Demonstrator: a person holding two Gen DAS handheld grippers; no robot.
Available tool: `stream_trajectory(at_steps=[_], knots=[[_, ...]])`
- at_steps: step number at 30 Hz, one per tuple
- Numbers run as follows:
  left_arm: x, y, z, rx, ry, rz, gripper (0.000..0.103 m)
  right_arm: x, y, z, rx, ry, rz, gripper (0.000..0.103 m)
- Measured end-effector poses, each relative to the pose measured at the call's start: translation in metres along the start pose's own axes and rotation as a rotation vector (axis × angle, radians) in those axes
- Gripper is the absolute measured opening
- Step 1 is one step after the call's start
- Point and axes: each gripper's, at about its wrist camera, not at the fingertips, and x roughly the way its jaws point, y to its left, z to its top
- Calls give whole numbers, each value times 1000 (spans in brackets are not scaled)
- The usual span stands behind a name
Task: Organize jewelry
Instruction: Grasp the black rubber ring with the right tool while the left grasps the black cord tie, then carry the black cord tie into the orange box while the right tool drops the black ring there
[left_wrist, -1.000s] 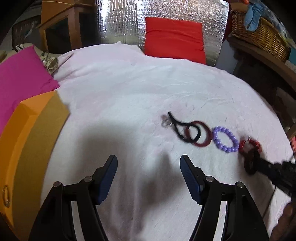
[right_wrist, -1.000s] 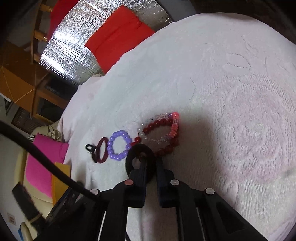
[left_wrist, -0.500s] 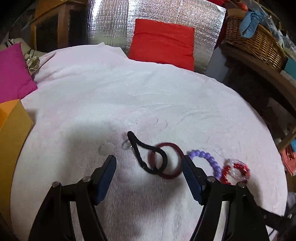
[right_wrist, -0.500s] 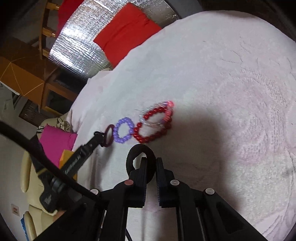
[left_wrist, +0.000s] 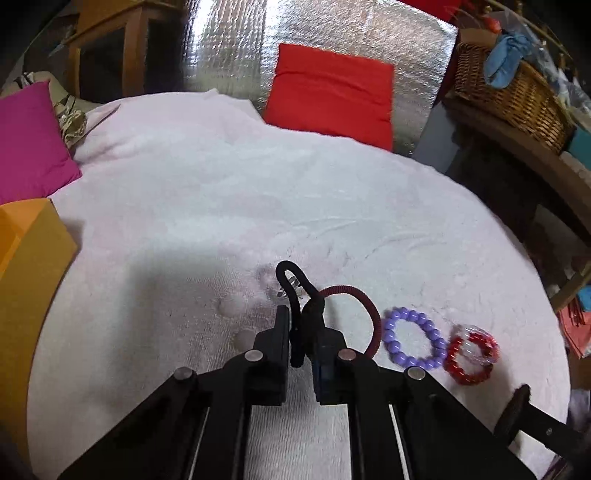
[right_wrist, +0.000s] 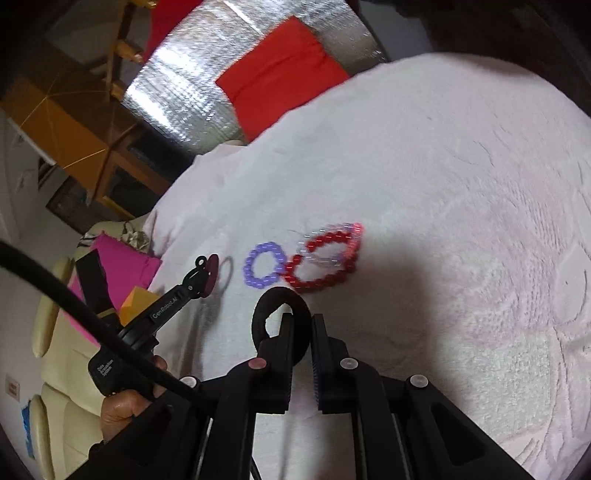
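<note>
Between the closed fingers of the left gripper (left_wrist: 300, 325) runs a black cord loop (left_wrist: 295, 291), its top arching past the tips; a dark red ring (left_wrist: 371, 314) curves off to their right (it overlaps the cord). Right gripper (right_wrist: 302, 323) pinches a black hair tie (right_wrist: 271, 304), just short of the purple bead bracelet (right_wrist: 264, 265) and red bead bracelet (right_wrist: 325, 264) ahead on the white cloth (right_wrist: 443, 184).

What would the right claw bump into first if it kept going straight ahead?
Probably the red bead bracelet, lying just beyond the black ring pinched in the right claw. The purple bead bracelet sits slightly left of that line. Depth is hard to judge.
</note>
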Motion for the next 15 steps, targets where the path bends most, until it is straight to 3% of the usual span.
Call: stream_trajectory(at_steps=[4,8,13,15], knots=[[-7,-1,-7,69,25,-11,11,1,12,-2,-12,-1,7,10],[-8,3,-16,100,112,-63,12,6,21,-4,-15,2,4,10],[-16,8,-22,154,120,-22,20,11,32,-6,-33,7,-3,10],[-19,13,-22,136,130,-40,46,15,36,-9,-37,13,-8,10]])
